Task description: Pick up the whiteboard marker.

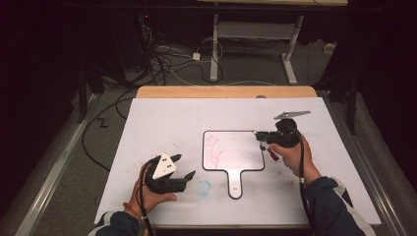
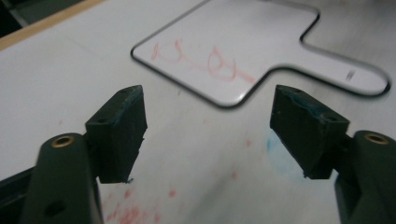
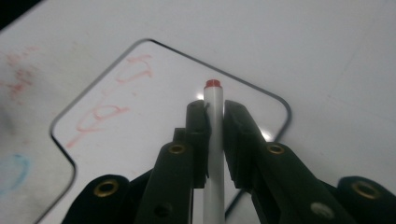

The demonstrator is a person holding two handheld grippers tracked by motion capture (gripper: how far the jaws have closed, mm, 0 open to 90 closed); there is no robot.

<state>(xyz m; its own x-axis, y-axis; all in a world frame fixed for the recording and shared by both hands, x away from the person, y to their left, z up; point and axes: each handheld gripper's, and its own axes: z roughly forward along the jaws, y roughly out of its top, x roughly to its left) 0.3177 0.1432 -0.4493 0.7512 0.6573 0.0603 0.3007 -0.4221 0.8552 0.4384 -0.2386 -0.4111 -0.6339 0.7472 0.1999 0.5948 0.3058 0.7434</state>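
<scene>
While the red marker sits pinched between the jaws of the right gripper, its long axis runs straight along those jaws, red end leading and the barrel trailing back toward the hand. In the right gripper view that end points up the frame over the small whiteboard, whose red scribbles lie left of the marker's line (so any stroke that is to meet them, I judge, needs the end carried leftward and down to the surface). From the high view, the whiteboard lies at centre frame, handle toward the bottom edge, and the right gripper hovers at its upper right corner, plainly the nearer of the two. Whether the end touches the board I cannot tell. Outward again, the left gripper rests lower left of the board, well apart from it, jaws spread with nothing between them; its own view looks across the white table at the whiteboard in the upper frame.
</scene>
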